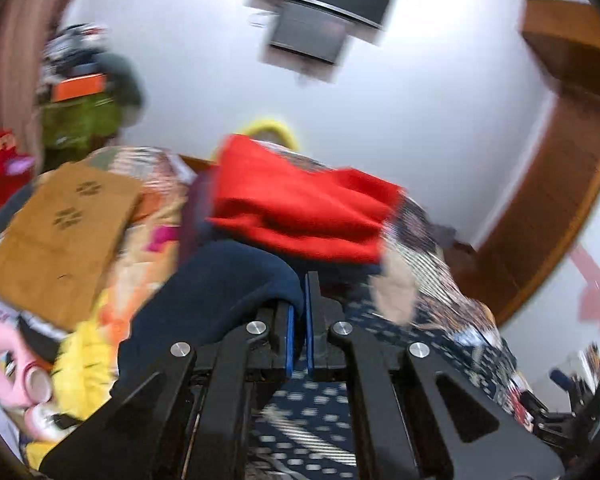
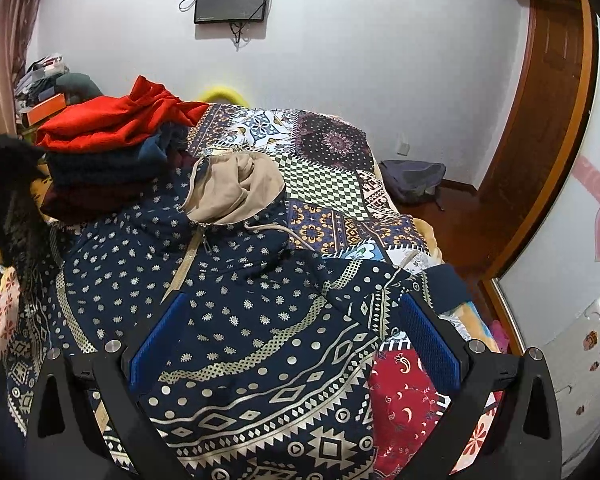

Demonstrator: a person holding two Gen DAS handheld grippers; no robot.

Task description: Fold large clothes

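- The patterned hoodie [image 2: 236, 320] is seen spread face-up on the quilted bed [image 2: 332, 184], tan hood [image 2: 232, 188] at the top; no fold is yet visible.
- A dark navy cuff [image 1: 220, 292] is pinched between the left gripper [image 1: 299, 320]'s nearly closed jaws.
- The right gripper [image 2: 300, 336] is held wide apart over the hoodie, nothing gripped.
- A finished-looking pile [image 2: 108, 148] is noted beside it; most folding is judged outstanding.
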